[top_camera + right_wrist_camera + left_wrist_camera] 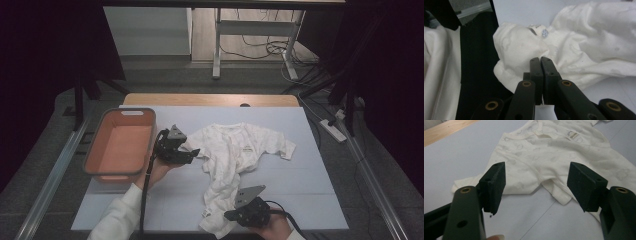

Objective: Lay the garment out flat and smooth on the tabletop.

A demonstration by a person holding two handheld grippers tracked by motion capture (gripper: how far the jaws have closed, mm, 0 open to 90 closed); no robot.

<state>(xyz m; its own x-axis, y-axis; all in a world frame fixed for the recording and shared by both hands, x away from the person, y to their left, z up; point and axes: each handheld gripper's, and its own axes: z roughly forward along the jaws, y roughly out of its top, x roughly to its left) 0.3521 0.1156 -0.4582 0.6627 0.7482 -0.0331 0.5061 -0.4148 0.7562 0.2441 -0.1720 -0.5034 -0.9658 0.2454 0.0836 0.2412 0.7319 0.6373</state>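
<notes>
Handling a small white garment (235, 155) on the desk (310, 180) with two tongs.

The left tongs (192, 152) stand wide apart just off the garment's left sleeve, with the shoulder and sleeve straight ahead of them between the jaws. The right tongs (231, 216) are pressed together at the bottom hem; whether cloth is caught between them I cannot tell. The garment lies with its long axis running from the collar, far from the person, down to the bunched hem at the desk's near edge. It is cream, faintly printed, rumpled and twisted at the waist. An orange bin (102, 131) sits to its left.
</notes>
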